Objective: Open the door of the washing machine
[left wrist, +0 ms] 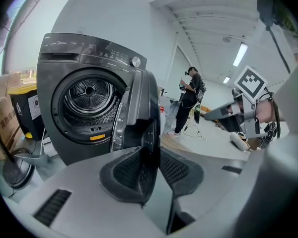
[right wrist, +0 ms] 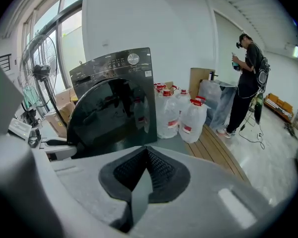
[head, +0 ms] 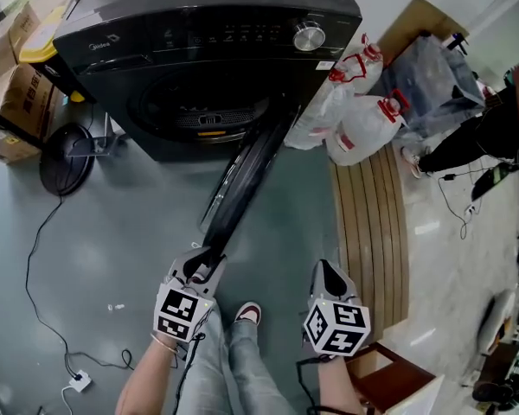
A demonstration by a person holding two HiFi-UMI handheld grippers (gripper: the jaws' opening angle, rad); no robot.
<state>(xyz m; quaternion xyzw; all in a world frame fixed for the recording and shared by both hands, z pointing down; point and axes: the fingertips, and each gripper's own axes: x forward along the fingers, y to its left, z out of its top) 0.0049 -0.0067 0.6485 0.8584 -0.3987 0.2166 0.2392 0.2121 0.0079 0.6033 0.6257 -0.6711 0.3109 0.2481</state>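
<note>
Door [head: 242, 180]: swung well out from the front of the washing machine [head: 156, 50]. It is hinged at the right of the drum opening [head: 203, 102] and its free edge points back toward the person.
Task progress: to my eye the door is already open, and the drum is fully exposed.
Left gripper [head: 199, 271]: at the door's free edge, the far end from the washing machine. Its own view shows the thin dark rim between the pads [left wrist: 129, 170], which look closed on it.
Handling: I'd guess the door is stiff and fairly weighty. Its glossy face looks slippery, so the rim opposite the hinge is the sensible place to hold. It should move only along its hinge arc.
Risk: a pinch on so narrow an edge could slide off if pulled sideways.
Right gripper [head: 329, 275]: hangs out in front of the washing machine, to the right of the door. Its pads are together with nothing between them.
Water jugs [head: 363, 128]: clustered against the washing machine's right side.
Wooden boards [head: 376, 223]: on the floor in front of the jugs.
Fan [head: 65, 158]: low on the floor at the washing machine's left.
Bystander [right wrist: 246, 83]: stands well off beyond the jugs.
</note>
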